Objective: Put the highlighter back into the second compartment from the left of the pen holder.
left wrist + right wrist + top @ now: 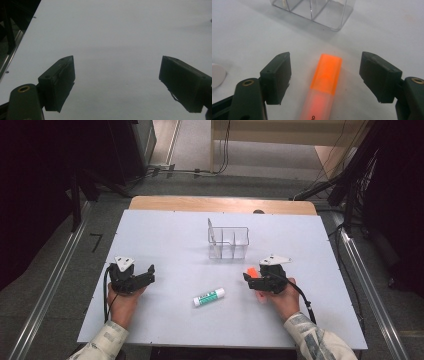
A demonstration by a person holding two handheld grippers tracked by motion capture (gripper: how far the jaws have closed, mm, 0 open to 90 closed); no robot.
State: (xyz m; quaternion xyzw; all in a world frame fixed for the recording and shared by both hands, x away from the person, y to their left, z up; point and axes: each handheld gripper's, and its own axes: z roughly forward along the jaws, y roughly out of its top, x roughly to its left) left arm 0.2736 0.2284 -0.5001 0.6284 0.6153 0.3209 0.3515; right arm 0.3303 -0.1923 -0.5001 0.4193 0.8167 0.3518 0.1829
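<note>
With right gripper (325,77) wide open astride the highlighter (325,75), pads apparently clear, next: close. Left gripper (117,82) open, empty.

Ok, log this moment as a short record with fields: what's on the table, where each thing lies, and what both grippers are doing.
surface: white table
organizer: clear divided organizer, far middle of the table, looks empty
glue stick: glue stick lying flat near the front, between the hands
highlighter: orange highlighter lying flat, cap toward the organizer
right gripper: right gripper open, jaws either side of the highlighter, pads not touching it
left gripper: left gripper open over bare table, nothing between its jaws
</note>
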